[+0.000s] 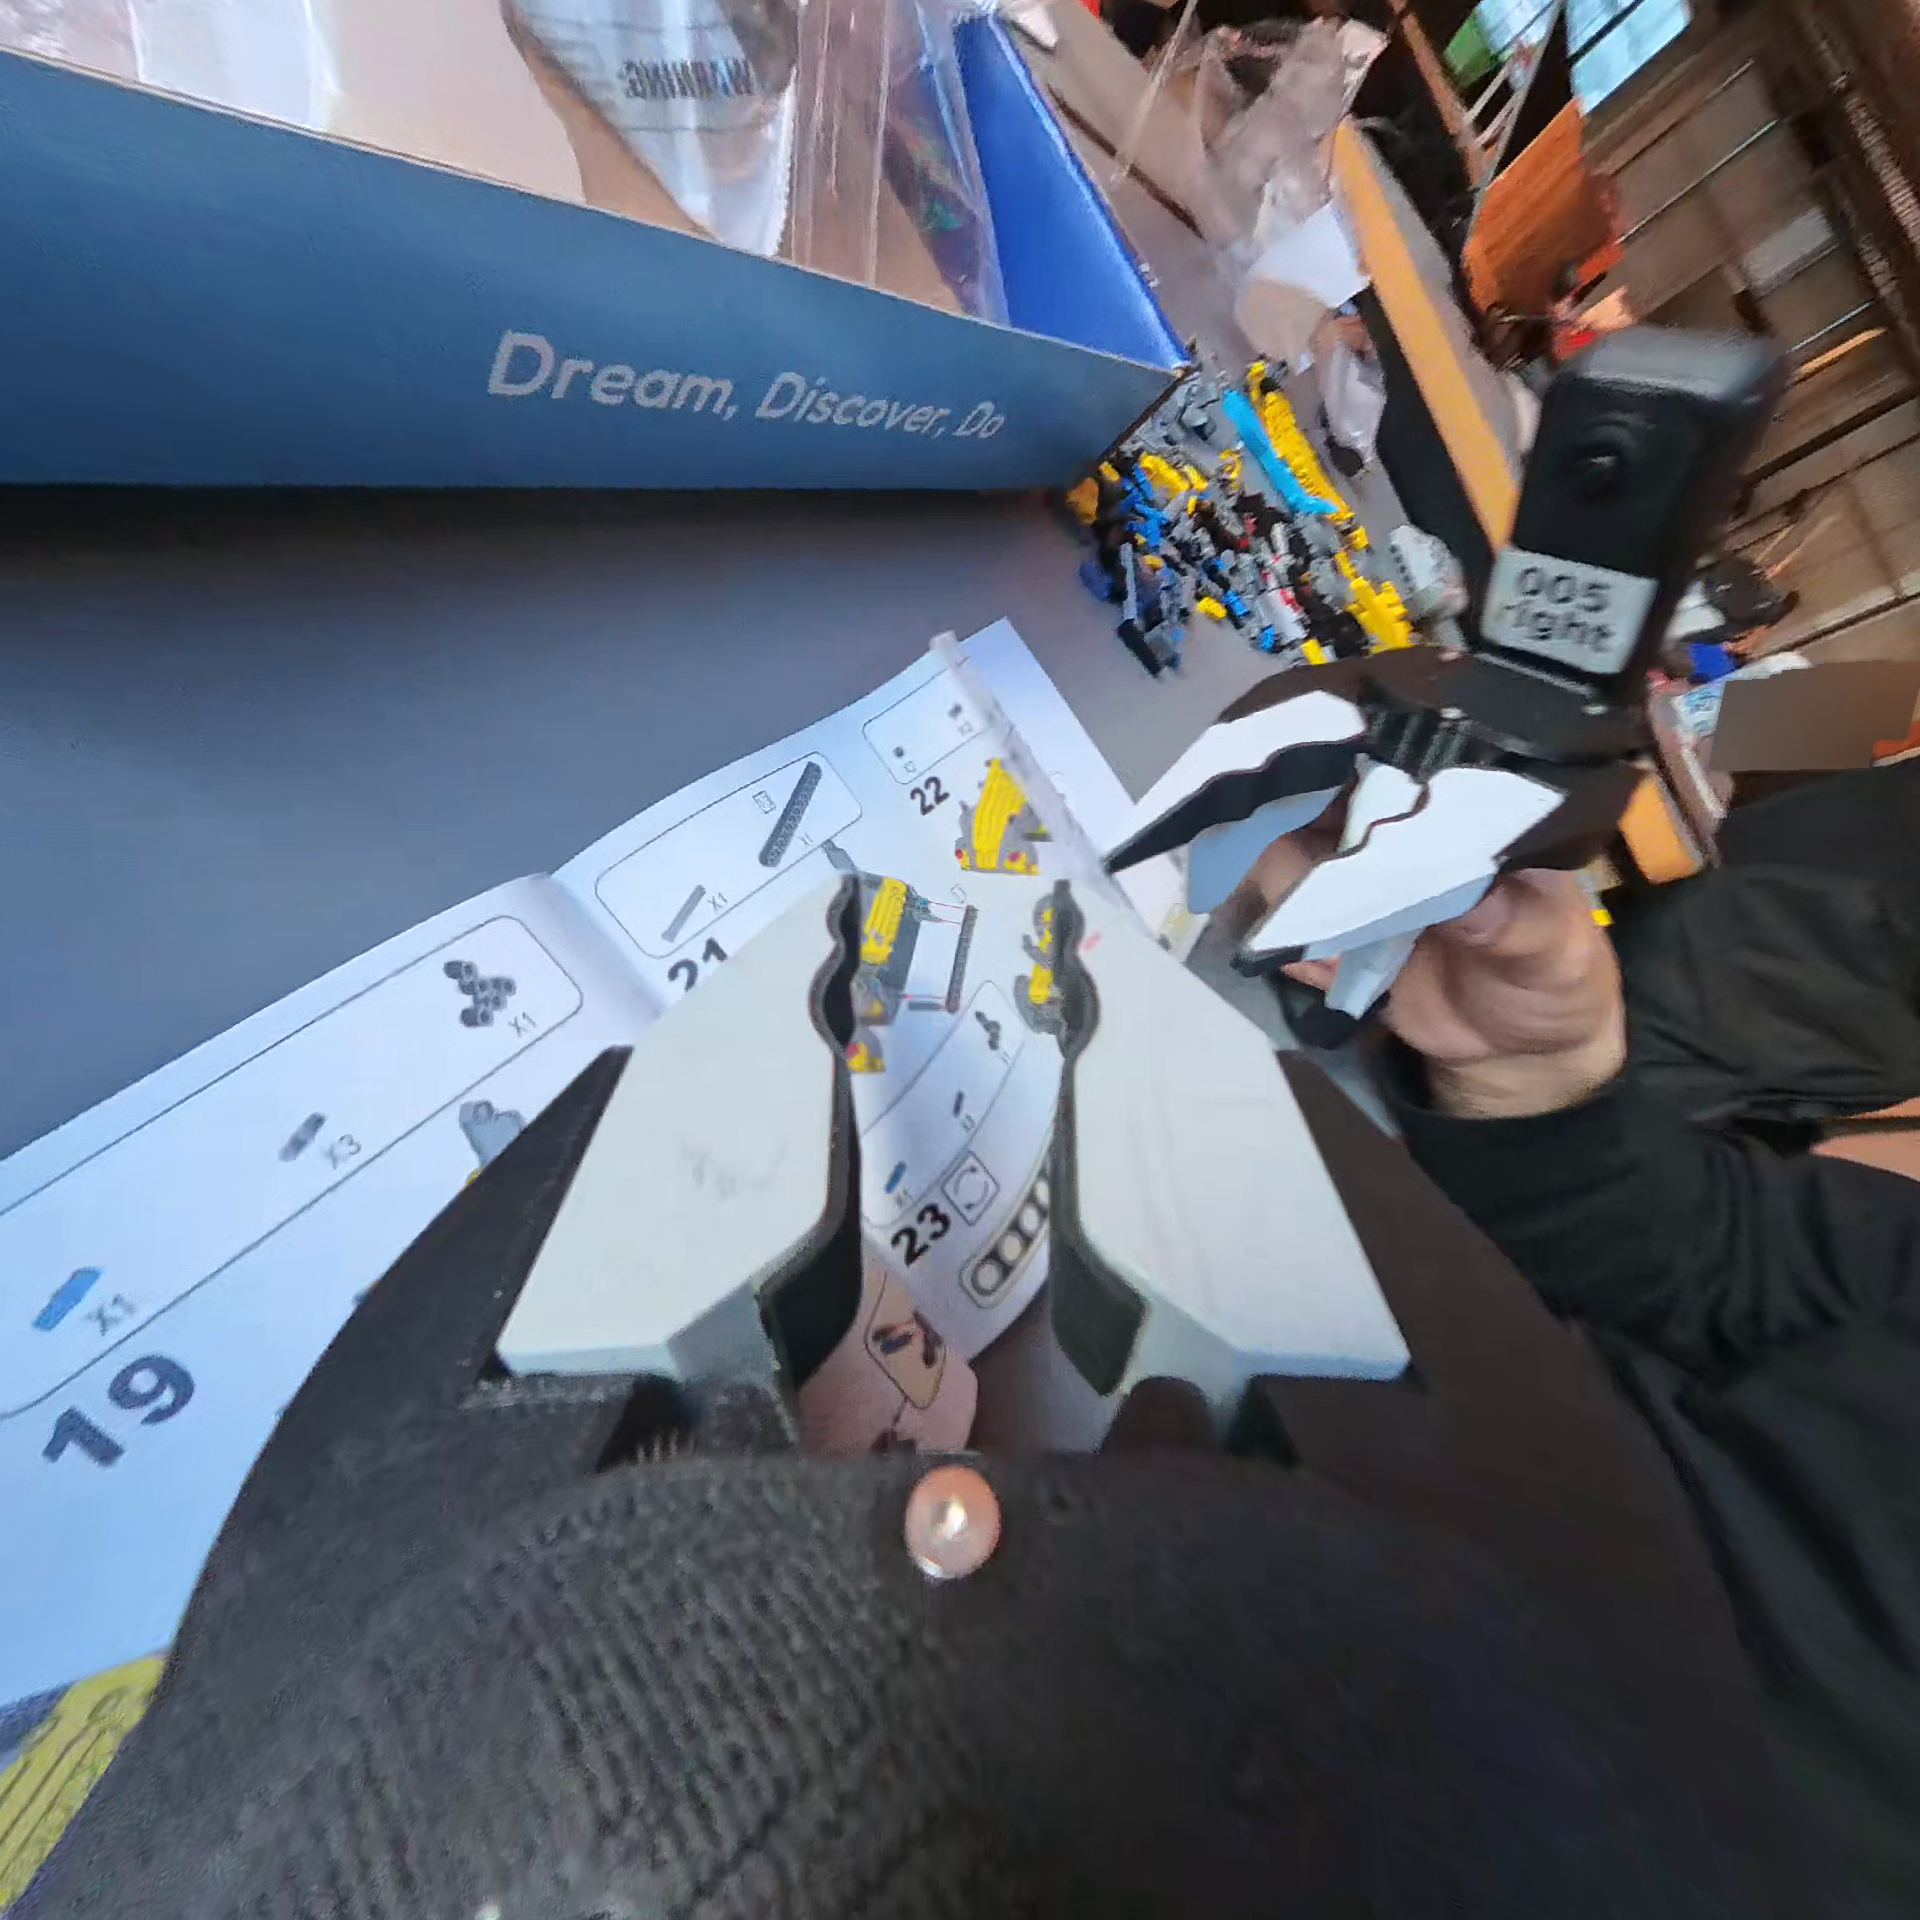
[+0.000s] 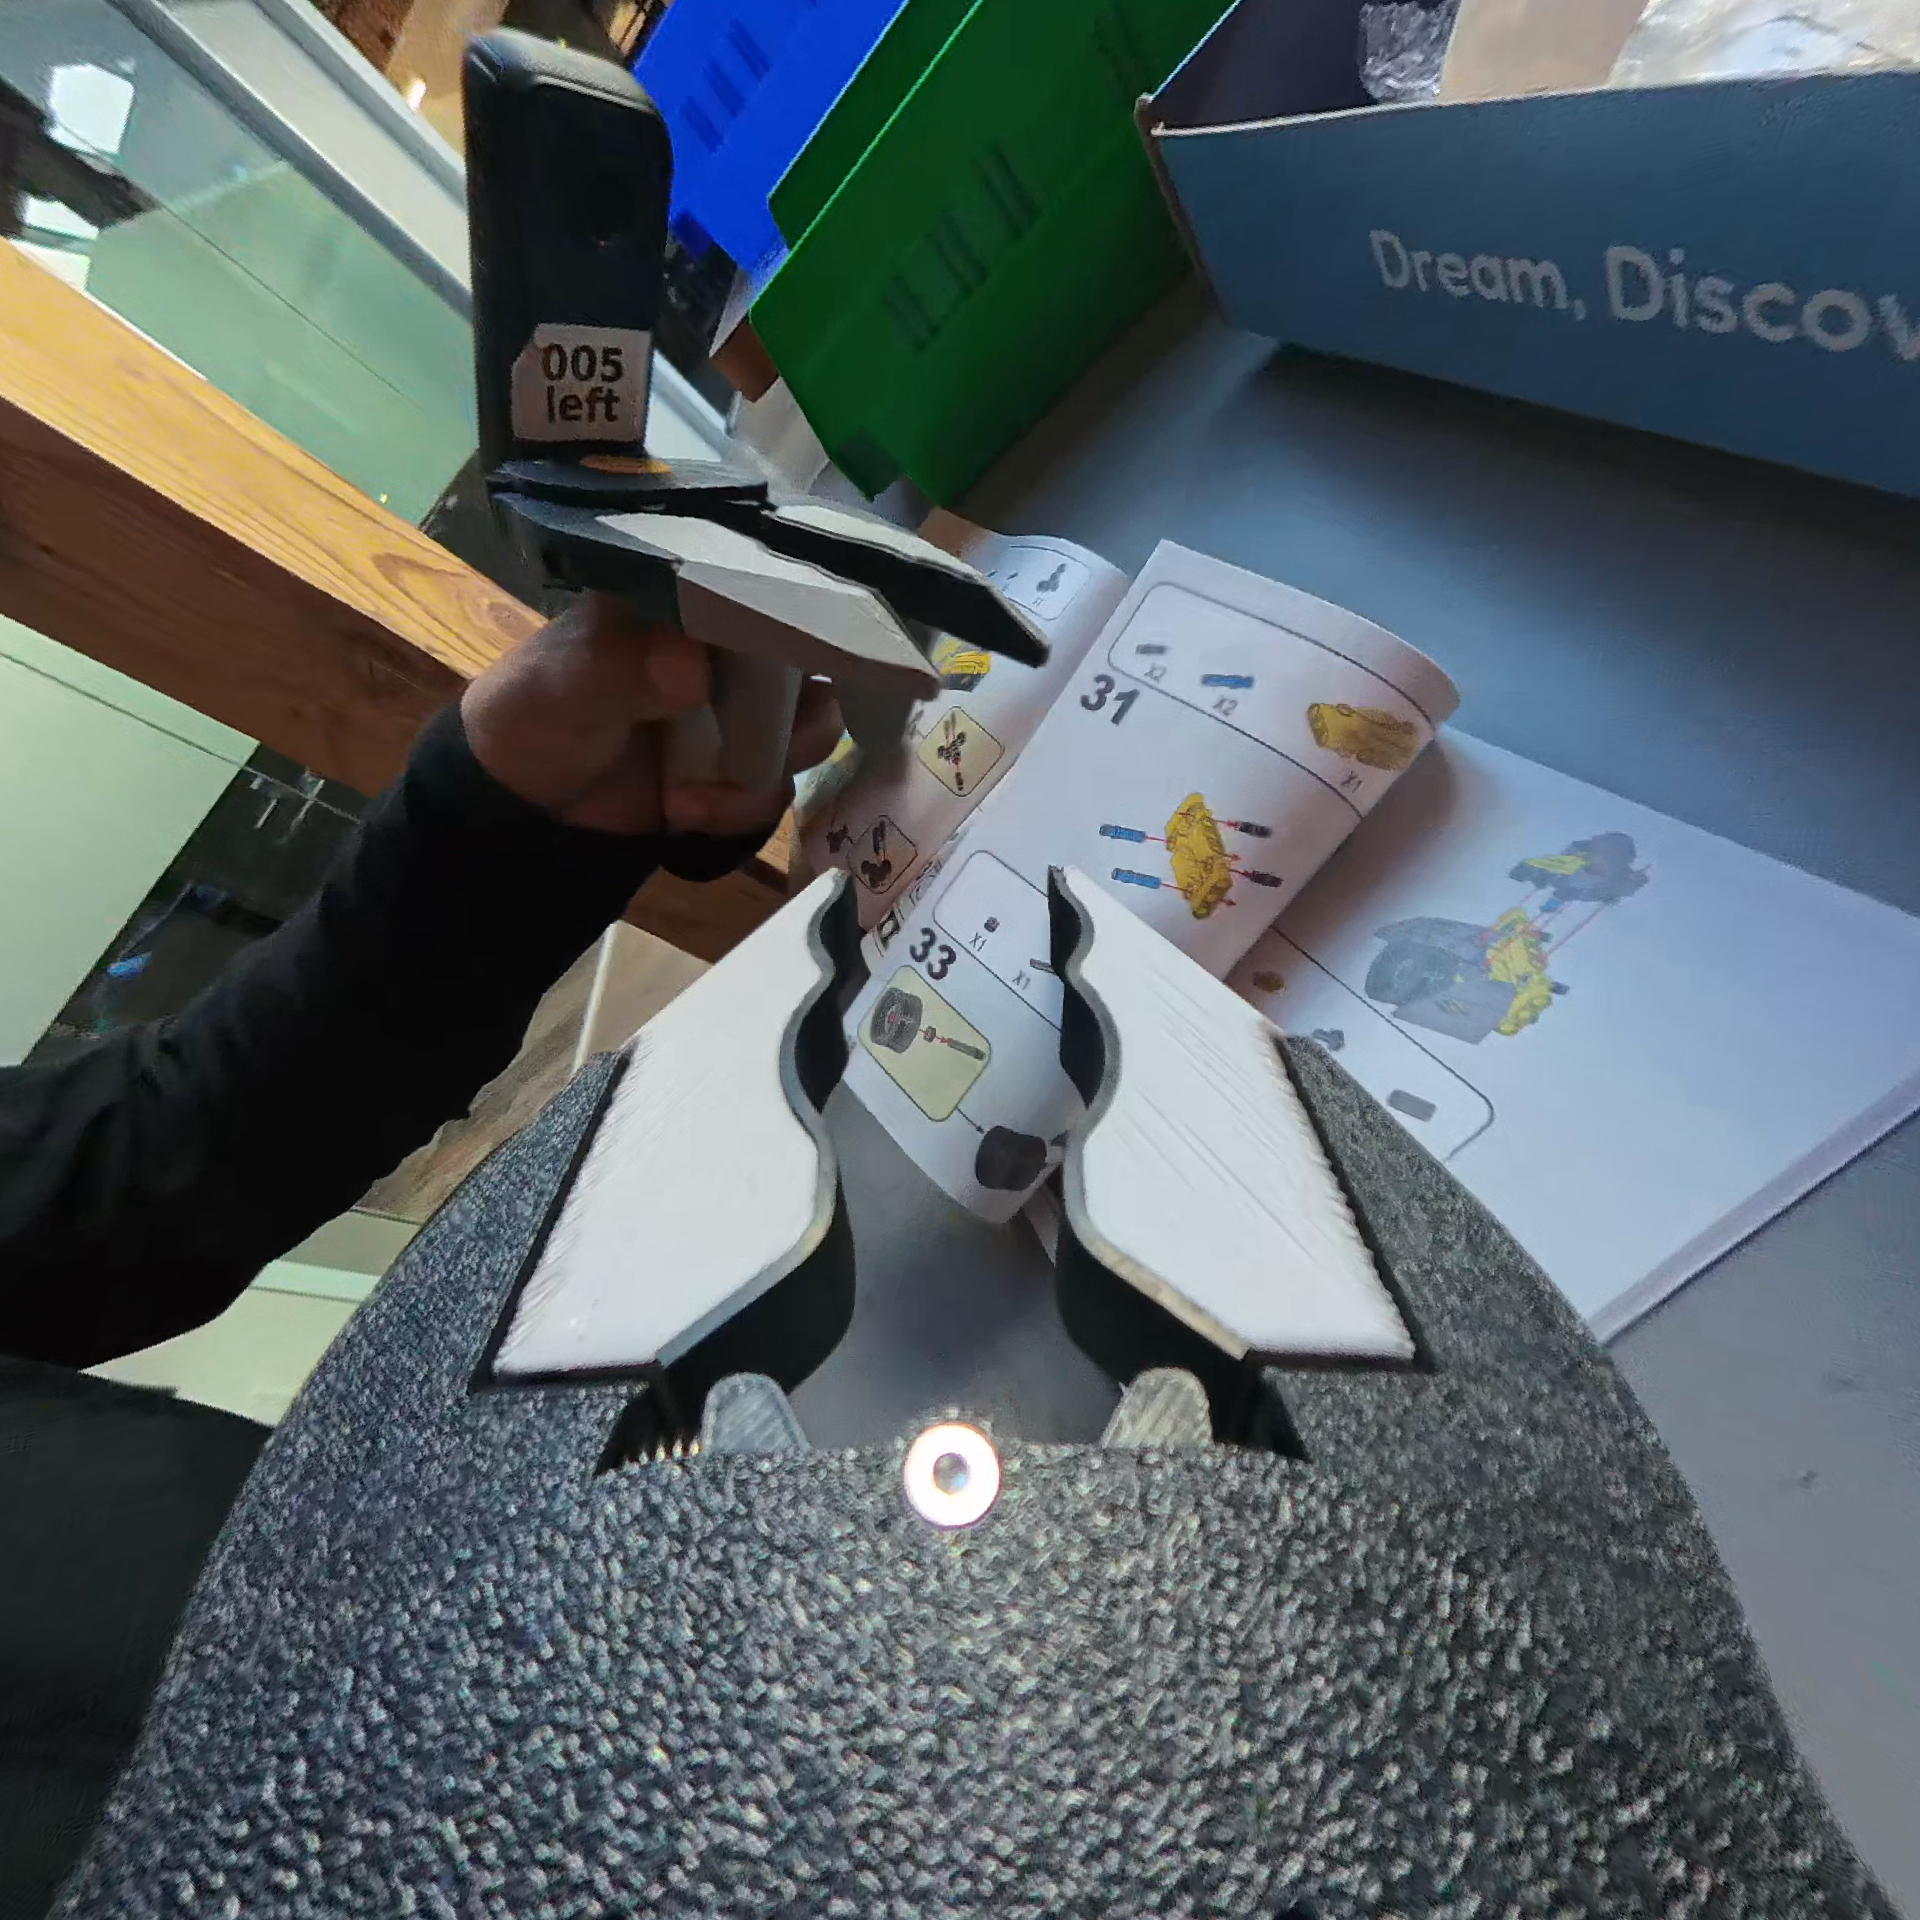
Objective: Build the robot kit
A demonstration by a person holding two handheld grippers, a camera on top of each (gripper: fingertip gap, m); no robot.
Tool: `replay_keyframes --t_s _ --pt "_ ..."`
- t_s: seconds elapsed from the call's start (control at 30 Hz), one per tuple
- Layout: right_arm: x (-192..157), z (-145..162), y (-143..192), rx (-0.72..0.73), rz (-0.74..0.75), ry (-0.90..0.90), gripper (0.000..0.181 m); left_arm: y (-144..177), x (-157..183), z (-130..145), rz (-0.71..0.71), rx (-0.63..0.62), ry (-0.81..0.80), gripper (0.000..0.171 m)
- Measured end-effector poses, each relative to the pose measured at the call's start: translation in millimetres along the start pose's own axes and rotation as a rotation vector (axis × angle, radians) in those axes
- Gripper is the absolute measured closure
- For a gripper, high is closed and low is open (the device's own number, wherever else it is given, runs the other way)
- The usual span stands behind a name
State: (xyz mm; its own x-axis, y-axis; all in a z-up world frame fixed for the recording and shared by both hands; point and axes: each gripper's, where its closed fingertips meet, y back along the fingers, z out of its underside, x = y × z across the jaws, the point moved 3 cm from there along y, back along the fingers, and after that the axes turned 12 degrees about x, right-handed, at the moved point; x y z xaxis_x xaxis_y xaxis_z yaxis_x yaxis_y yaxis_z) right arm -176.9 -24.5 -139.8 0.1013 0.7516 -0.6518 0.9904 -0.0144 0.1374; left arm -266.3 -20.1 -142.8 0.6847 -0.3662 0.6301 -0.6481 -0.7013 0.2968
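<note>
Grippers, left (image 1: pixel 951 940) and right (image 2: pixel 951 920), gape empty above instruction booklet (image 2: pixel 1621 1081) (pages curling).

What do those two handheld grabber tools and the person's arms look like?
Each gripper, left and right, has two white wedge-shaped fingers with wavy black inner edges on a black, rough-textured body with a silver screw. A black camera block with a small white label stands on top. The person wears long black sleeves.
</note>
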Motion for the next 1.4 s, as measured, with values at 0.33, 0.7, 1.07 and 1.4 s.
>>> replay_keyframes --t_s 0.33,0.7,1.07,1.4 --pt "4.8 -2.7 16.5 0.037 0.033 0.014 0.137 -36.2 13.4 1.2 -0.005 -0.045 -0.027 0.124" --pt "8.0 -3.8 24.9 0.050 0.022 -0.014 0.138 -36.2 10.8 3.4 -0.008 -0.038 -0.012 0.126" --pt "15.6 2.7 23.1 -0.015 0.107 0.042 0.137 -46.8 28.1 4.2 0.103 -0.049 -0.042 0.171" --pt "18.0 3.9 24.6 -0.026 0.122 0.044 0.136 -52.5 36.1 -1.0 0.167 -0.026 -0.026 0.171"
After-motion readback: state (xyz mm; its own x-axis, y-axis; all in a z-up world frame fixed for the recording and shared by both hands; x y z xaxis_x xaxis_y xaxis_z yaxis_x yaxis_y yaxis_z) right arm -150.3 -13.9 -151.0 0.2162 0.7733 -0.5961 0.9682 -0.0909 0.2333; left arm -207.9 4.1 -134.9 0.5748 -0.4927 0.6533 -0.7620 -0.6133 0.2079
